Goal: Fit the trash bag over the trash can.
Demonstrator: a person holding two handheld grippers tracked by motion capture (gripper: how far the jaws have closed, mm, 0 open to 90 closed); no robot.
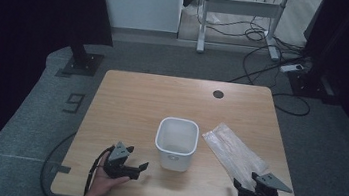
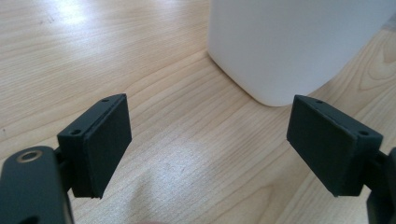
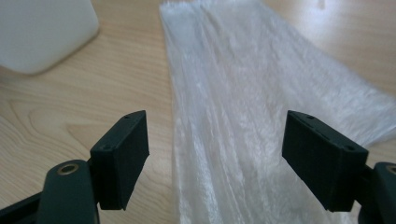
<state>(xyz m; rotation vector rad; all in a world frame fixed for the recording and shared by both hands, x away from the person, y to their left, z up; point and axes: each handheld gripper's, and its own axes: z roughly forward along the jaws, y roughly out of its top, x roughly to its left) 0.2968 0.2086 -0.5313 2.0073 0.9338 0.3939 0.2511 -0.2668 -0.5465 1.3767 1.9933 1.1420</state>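
We note both claws gaping empty over the table (image 1: 127, 97): left claw (image 2: 210, 144) facing the white bin (image 1: 176, 142), right claw (image 3: 217, 156) over the clear plastic bag (image 1: 234, 150) at the bin's 3 o'clock.

Pale, light-brown wooden table (image 1: 137, 98) with fine straight grain and 1 small dark round spot (image 1: 218, 94) at its far edge. Just ahead of the matte black left gripper (image 1: 136, 168) stands a plain white plastic square bin (image 1: 176, 141). Between the jaws of the black right gripper (image 3: 215, 154) lies a clear, whitish crinkled plastic bag (image 3: 243, 107) streaked with glossy lengthwise lines.
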